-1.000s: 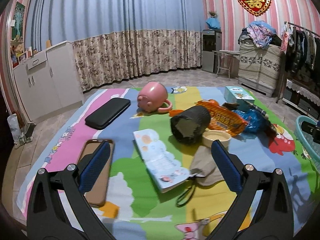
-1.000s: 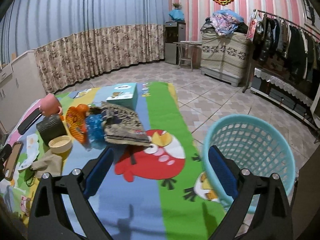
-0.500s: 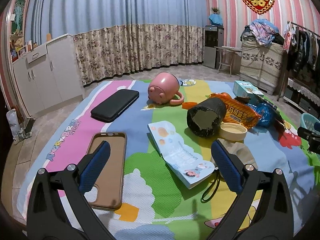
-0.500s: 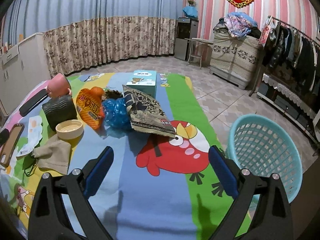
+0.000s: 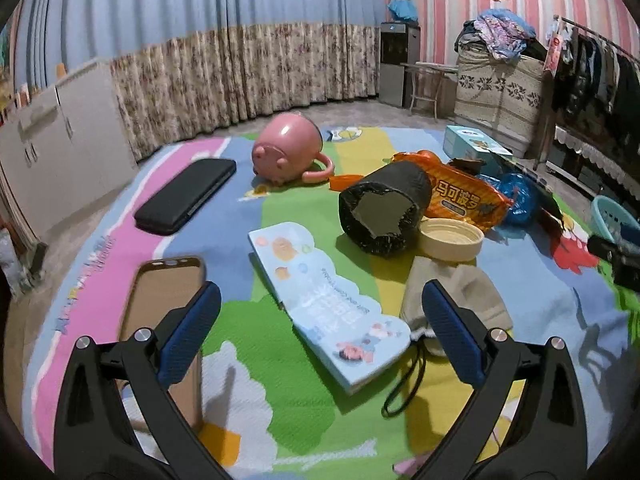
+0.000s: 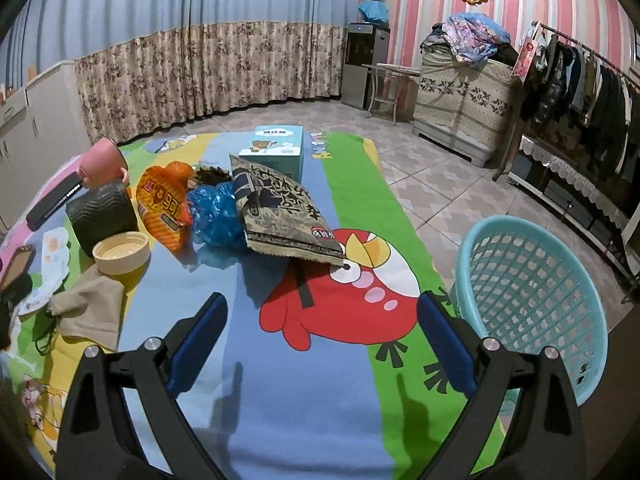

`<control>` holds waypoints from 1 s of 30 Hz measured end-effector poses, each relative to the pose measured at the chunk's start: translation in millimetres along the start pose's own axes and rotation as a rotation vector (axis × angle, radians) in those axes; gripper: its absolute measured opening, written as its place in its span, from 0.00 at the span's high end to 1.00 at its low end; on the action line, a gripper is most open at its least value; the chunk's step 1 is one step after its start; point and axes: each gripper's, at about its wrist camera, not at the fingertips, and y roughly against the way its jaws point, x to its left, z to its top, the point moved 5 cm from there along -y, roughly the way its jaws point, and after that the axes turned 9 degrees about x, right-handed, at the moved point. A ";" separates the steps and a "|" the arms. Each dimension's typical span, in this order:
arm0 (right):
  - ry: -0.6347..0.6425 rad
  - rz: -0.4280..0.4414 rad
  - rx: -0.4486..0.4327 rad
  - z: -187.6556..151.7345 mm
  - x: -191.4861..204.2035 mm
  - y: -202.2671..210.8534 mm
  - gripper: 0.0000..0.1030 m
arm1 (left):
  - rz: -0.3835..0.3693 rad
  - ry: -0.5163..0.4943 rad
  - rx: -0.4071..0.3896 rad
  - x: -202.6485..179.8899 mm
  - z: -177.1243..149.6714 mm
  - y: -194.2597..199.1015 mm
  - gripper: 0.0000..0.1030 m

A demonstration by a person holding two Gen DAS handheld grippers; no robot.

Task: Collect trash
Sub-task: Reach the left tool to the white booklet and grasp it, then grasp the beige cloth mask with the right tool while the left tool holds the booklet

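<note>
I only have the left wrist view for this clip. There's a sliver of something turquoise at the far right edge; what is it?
Observer: A turquoise basket, standing on the tiled floor beside the mat.
Operator: Anything in it?
Observer: Nothing that I can make out in the part that shows.
Operator: Is the right gripper holding trash?
Observer: No, the right gripper is open with nothing between its fingers.
Operator: What's behind the orange snack bag?
Observer: A patterned brown packet lies on a crumpled blue bag.

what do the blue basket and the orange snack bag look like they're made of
Basket: likely moulded plastic, since it has a uniform turquoise colour, a rigid lattice wall and a smooth rim.
Snack bag: probably thin plastic or foil film, being crinkled and glossy with printed lettering.
</note>
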 end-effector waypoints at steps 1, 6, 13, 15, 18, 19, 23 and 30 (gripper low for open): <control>0.000 -0.002 0.002 0.4 -0.7 -0.9 0.09 | -0.013 0.011 0.022 1.6 2.8 -5.7 0.10; -0.013 0.010 0.010 0.5 -4.2 -4.9 0.09 | 0.009 0.000 0.135 0.8 7.9 -37.9 0.18; 0.039 -0.018 0.016 -1.2 8.3 -9.0 0.09 | -0.017 0.009 0.244 1.7 9.8 -64.8 0.34; 0.043 -0.015 0.016 -1.4 10.7 -8.9 0.09 | -0.032 0.022 0.242 3.4 11.6 -64.8 0.41; 0.049 -0.016 0.017 -2.8 10.8 -8.6 0.09 | -0.048 0.037 0.236 5.0 14.1 -65.1 0.42; 0.048 -0.014 0.018 -2.9 11.1 -8.7 0.09 | -0.050 0.038 0.232 5.0 14.5 -64.4 0.42; 0.046 -0.010 0.017 -3.5 10.6 -9.1 0.09 | -0.047 0.046 0.183 7.5 16.9 -52.6 0.42; 0.073 0.044 0.006 -3.5 36.0 -0.8 0.09 | 0.001 0.057 0.097 34.6 15.5 -14.5 0.42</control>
